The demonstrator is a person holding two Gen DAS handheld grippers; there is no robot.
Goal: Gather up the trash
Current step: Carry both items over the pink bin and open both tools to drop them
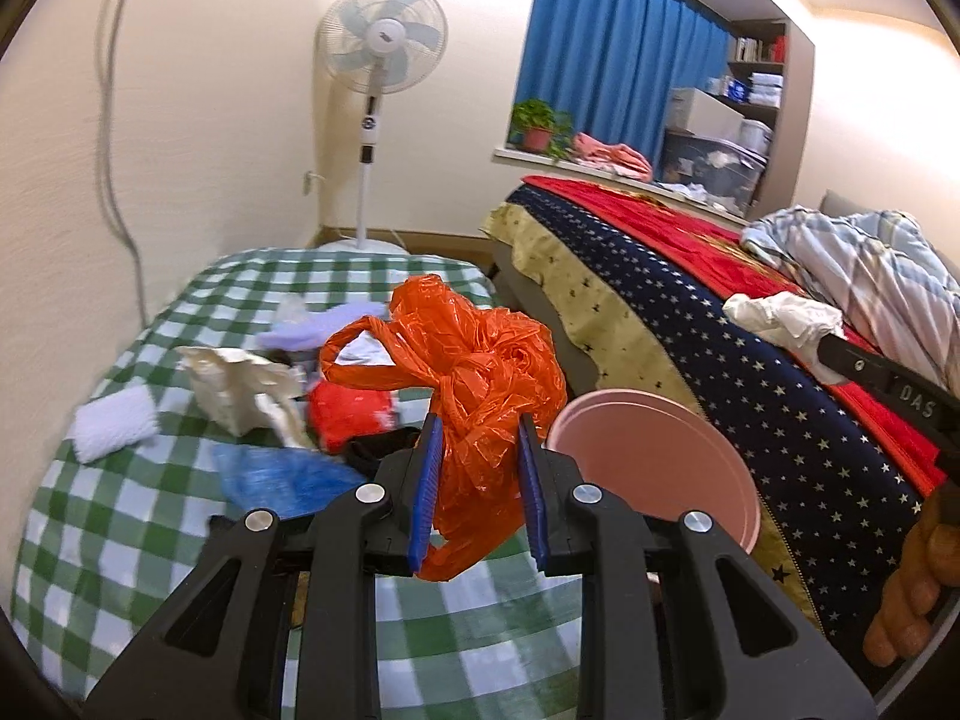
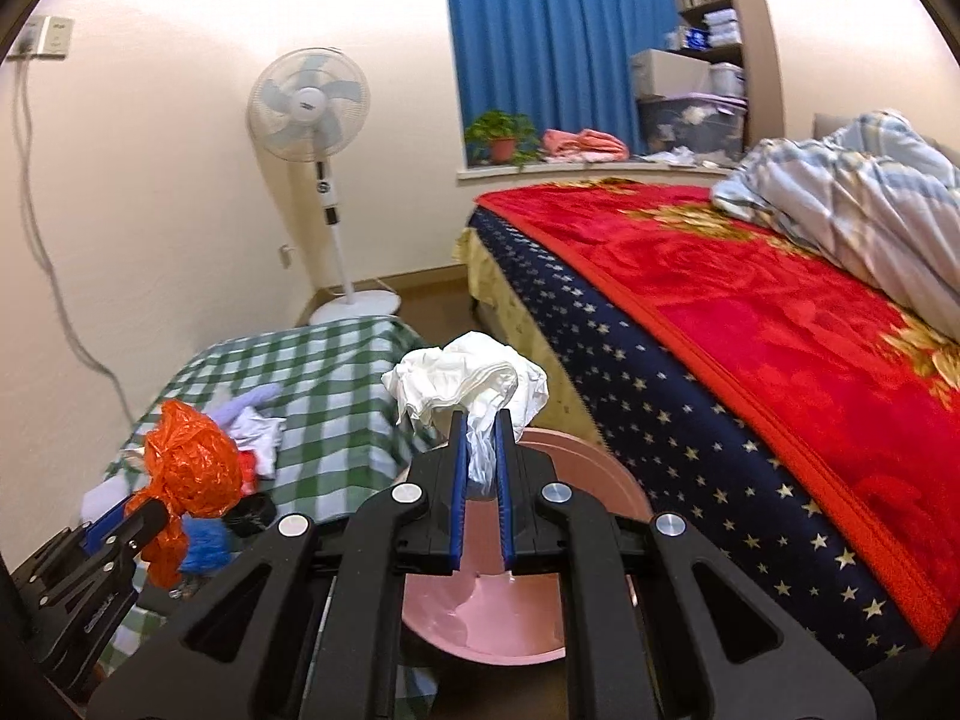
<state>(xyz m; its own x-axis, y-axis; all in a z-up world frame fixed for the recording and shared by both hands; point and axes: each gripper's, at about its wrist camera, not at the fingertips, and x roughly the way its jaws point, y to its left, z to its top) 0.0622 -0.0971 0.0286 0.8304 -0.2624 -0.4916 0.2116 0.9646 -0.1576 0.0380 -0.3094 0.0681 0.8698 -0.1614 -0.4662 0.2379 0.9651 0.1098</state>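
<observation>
Both tongs carry trash, and both sit close to the pink bin [image 2: 480,618], which stands on the floor between the table [image 1: 120,510] and the bed [image 2: 750,324], probably so scraps can drop straight in.

The left tongs [image 1: 480,480] are partly closed on an orange bag [image 1: 474,372], pinching its lower folds between the blue pads [image 1: 427,480]; the bag is held up over the table's edge, just beside the bin. It is thin, glossy, crinkled plastic with a twisted handle loop.

The right tongs [image 2: 480,480] are nearly shut on a white wad [image 2: 474,384], gripping its narrow tail so the bulk blooms above the tips, directly over the bin's mouth. It looks soft and matte, like tissue or thin film; I cannot tell which.

The bin is smooth, round, rigid plastic. More scraps lie on the checked cloth: a cream paper [image 1: 240,384], a blue bag [image 1: 282,474], a white pad [image 1: 114,420].
</observation>
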